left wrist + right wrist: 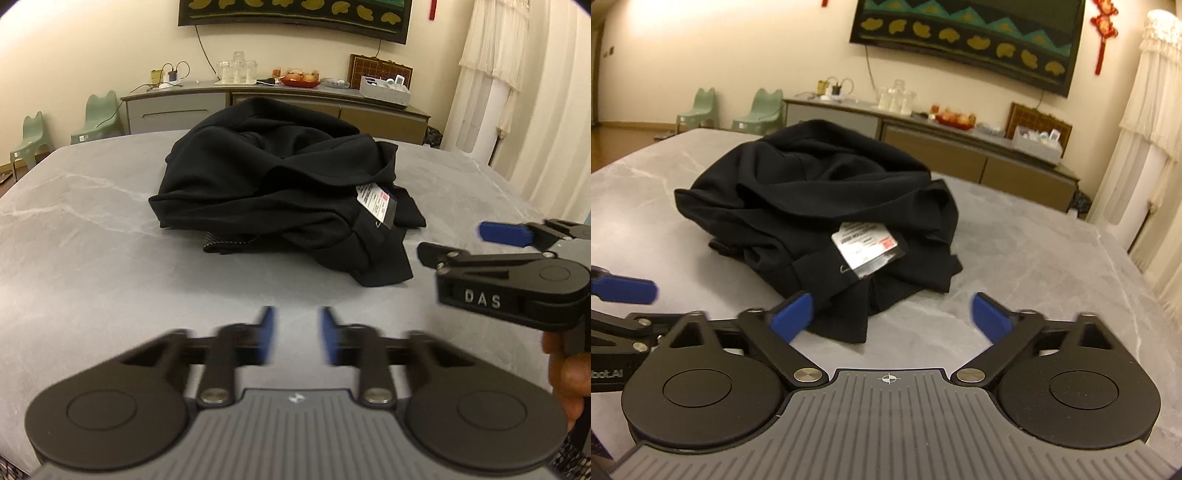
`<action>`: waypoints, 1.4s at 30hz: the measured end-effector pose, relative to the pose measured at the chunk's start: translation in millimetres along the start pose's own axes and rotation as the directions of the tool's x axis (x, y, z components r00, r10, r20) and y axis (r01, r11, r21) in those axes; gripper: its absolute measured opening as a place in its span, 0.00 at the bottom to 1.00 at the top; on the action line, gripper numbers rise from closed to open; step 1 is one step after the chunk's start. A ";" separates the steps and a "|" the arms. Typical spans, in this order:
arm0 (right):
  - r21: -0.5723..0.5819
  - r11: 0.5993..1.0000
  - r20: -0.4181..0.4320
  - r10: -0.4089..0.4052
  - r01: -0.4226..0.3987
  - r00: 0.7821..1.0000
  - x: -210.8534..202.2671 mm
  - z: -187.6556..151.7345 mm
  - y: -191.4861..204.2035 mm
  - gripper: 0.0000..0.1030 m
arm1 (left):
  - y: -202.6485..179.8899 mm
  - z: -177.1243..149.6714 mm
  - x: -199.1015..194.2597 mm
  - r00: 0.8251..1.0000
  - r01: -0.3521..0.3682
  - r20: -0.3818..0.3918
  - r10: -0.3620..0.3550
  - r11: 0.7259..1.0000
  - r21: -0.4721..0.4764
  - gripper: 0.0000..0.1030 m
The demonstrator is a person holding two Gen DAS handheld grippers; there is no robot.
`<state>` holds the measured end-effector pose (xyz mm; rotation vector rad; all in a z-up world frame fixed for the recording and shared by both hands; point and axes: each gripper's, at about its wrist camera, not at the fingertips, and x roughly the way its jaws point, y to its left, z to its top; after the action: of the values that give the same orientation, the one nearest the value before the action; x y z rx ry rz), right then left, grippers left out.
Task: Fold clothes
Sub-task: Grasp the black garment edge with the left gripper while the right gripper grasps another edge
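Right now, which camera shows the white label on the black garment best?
The right wrist view: the label is nearer, larger and faces the camera on the black garment. In the left wrist view it looks smaller and tilted.

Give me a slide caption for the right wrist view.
Right gripper open wide just short of a crumpled black garment with a white tag on a grey marble table.

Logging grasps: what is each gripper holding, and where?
Nothing. The left gripper and right gripper are both open, short of the crumpled black garment on the table.
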<state>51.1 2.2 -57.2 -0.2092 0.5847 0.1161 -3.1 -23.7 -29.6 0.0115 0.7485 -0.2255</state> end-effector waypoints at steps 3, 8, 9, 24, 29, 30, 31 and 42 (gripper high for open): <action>0.023 0.999 -0.037 0.043 -0.043 0.998 3.9 -1.2 -3.2 0.39 | 1.0 -1.0 0.3 1.000 -0.001 0.002 0.001 1.000 -0.001 0.00; 0.036 0.997 -0.054 0.075 -0.073 0.996 5.1 -1.6 -4.9 0.06 | 0.3 -1.9 -2.8 1.000 -0.004 0.026 0.003 1.000 0.006 0.00; 0.035 0.997 -0.052 0.076 -0.074 0.996 4.3 -1.3 -5.1 0.03 | -0.1 -1.9 -3.5 0.999 -0.042 0.034 0.043 0.999 -0.028 0.00; 0.024 0.999 -0.066 0.045 -0.044 0.997 11.4 -1.7 -3.5 0.45 | 24.7 19.5 -13.1 0.994 0.032 0.105 -0.021 0.994 -0.108 0.78; 0.022 0.999 -0.063 0.024 -0.023 0.998 19.8 0.5 -2.3 0.70 | 42.0 17.7 -1.9 0.994 0.024 0.106 -0.002 0.980 -0.199 0.93; 0.024 1.000 -0.059 0.021 -0.019 0.998 20.9 1.4 -2.2 0.74 | 43.6 17.1 0.7 0.995 0.014 0.098 0.006 0.978 -0.208 0.93; 0.026 1.000 -0.056 0.018 -0.016 0.998 21.7 2.4 -2.2 0.77 | 45.9 16.7 2.4 0.995 0.006 0.097 0.015 0.976 -0.217 0.94; 0.047 0.999 -0.027 -0.007 0.008 1.000 54.2 17.8 -12.0 0.94 | 53.5 80.2 50.5 0.997 -0.030 0.063 0.033 0.998 -0.046 1.00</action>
<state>107.5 -2.7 -71.1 -0.1675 0.6129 0.0922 97.9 11.2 -8.6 -0.0264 0.6893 -0.1780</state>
